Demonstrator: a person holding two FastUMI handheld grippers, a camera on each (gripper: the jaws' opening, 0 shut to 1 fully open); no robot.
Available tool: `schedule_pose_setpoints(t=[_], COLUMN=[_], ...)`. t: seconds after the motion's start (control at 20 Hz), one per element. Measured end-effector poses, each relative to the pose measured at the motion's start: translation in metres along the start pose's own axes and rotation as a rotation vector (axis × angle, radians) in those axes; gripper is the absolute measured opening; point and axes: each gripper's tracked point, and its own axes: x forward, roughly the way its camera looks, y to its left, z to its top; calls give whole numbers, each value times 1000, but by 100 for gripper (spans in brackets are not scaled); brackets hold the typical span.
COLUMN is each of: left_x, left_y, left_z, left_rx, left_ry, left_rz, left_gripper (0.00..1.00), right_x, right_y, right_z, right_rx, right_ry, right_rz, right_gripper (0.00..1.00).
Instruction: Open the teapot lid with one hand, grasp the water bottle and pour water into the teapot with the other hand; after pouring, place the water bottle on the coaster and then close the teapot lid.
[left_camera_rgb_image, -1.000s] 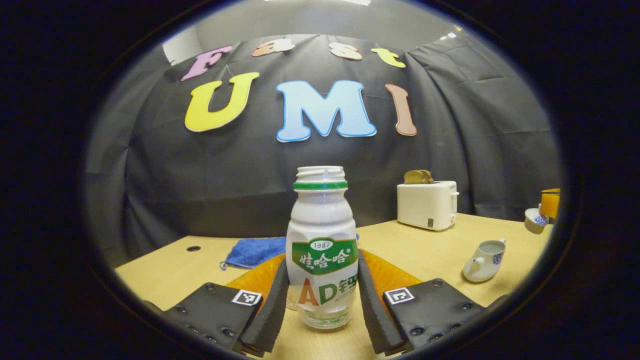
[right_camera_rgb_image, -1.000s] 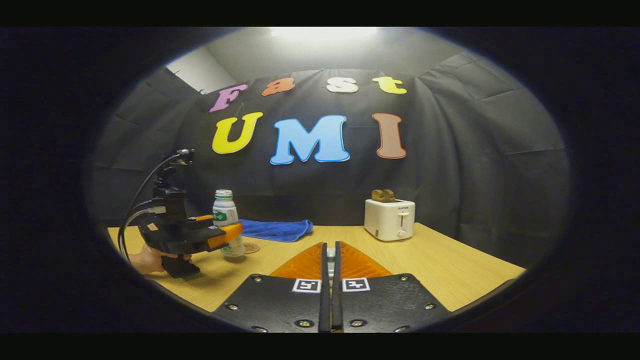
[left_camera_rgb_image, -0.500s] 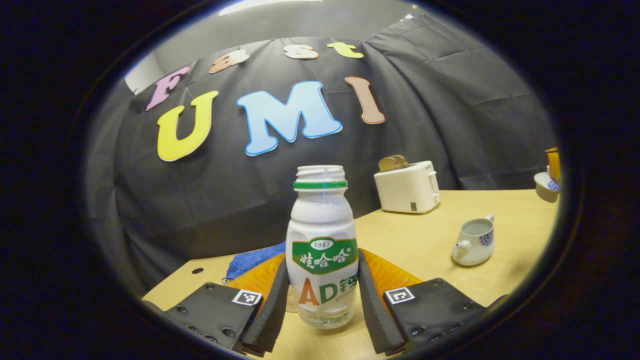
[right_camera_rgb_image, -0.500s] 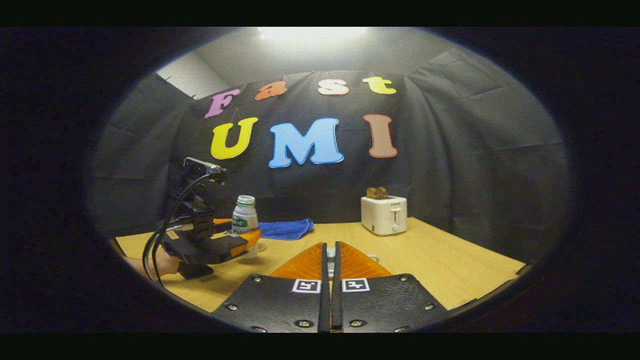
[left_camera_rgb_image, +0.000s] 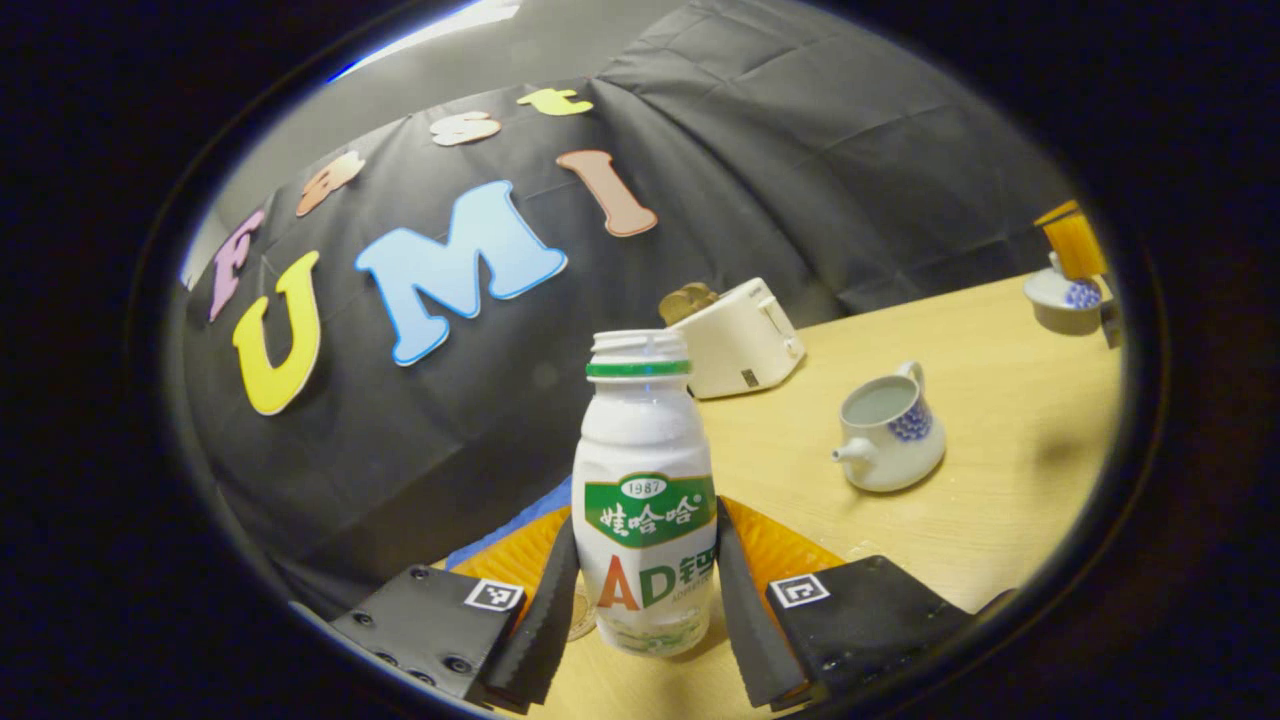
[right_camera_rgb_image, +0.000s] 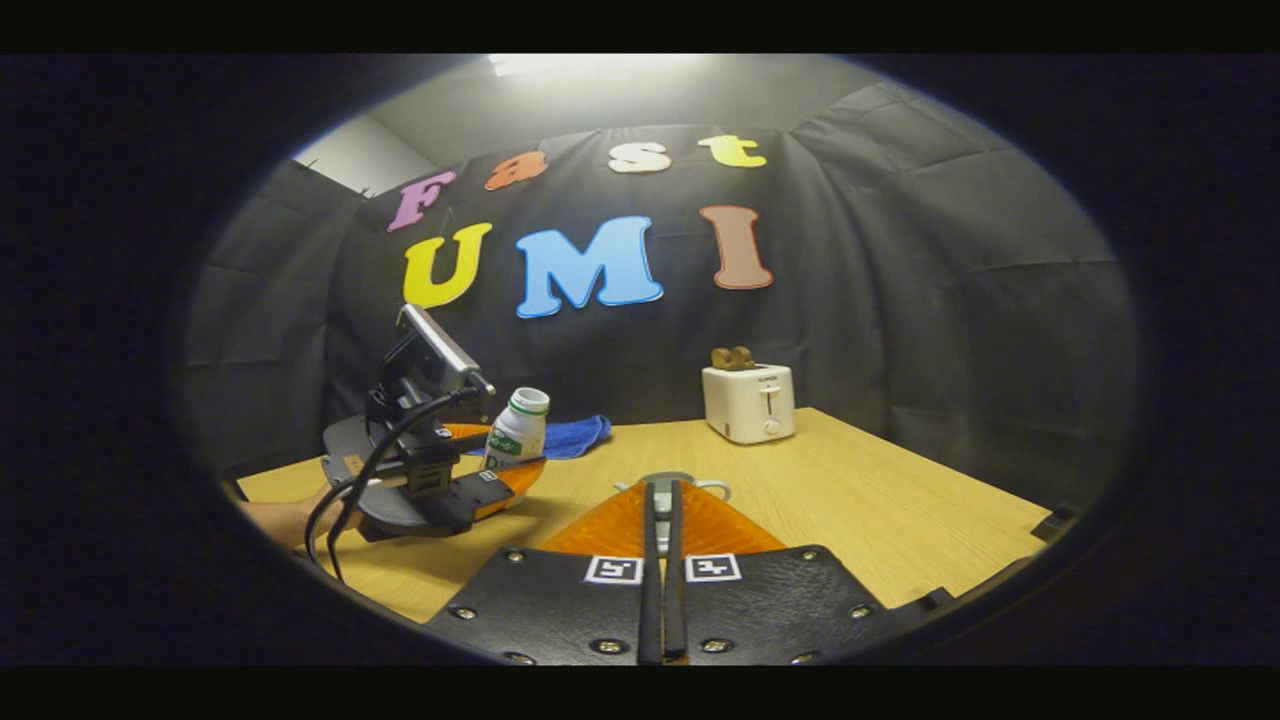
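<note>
Water bottle (left_camera_rgb_image: 645, 500): light, smooth plastic, uncapped; left gripper (left_camera_rgb_image: 645, 600) clamps its waist, tilted toward open teapot (left_camera_rgb_image: 888, 435). Right gripper (right_camera_rgb_image: 660, 560) pinches lid.

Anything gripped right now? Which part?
Left gripper holds the white plastic water bottle by its lower labelled body. Right gripper pinches the white teapot lid's knob.
</note>
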Motion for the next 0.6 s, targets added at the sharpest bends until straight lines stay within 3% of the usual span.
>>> schedule_pose_setpoints(t=[0.05, 0.1, 0.35, 0.4, 0.45, 0.6], left_x=[3, 7, 15, 16, 16, 22], left_y=[-4, -9, -17, -19, -19, -18], left_z=[0, 0, -5, -4, -5, -3], left_rx=[36, 66, 186, 205, 230, 335], left_ry=[6, 15, 57, 62, 69, 90], left_rz=[-4, -9, -11, -13, -10, 3], left_gripper=[70, 79, 80, 75, 80, 80], right_x=[0, 0, 1, 1, 1, 1], right_y=[-5, -9, -26, -29, -32, -38], right_z=[-1, -5, -15, -16, -15, -13], right_rx=[-1, -1, 30, 32, 35, 37], right_ry=[1, 6, 27, 27, 24, 20], right_rz=[-10, -19, -40, -44, -50, -61], right_gripper=[1, 1, 1, 1, 1, 1])
